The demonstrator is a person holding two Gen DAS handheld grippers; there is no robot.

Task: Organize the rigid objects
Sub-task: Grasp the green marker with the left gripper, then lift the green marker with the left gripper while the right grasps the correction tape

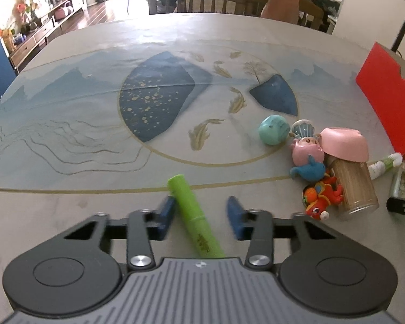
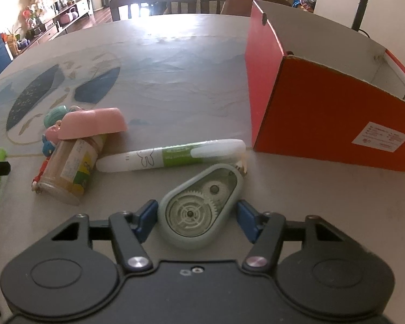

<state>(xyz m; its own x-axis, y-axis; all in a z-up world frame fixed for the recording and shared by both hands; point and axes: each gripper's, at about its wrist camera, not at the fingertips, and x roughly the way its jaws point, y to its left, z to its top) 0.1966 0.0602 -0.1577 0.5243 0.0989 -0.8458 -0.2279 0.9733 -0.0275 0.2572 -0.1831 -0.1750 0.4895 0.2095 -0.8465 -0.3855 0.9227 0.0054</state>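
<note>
straddling a piece each, both grippers down at the table (image 1: 94, 140)

left gripper (image 1: 201, 213) has the green highlighter (image 1: 194, 216) lying slantwise between its blue pads: left pad touching it, right pad apart, so no pinch yet. right gripper (image 2: 197, 220) brackets the grey correction tape dispenser (image 2: 199, 210) flat on the cloth, left pad just against its rim, right pad near but clear. white-green pen (image 2: 172, 155) lies just beyond, red box (image 2: 324, 124) to the right.
</note>
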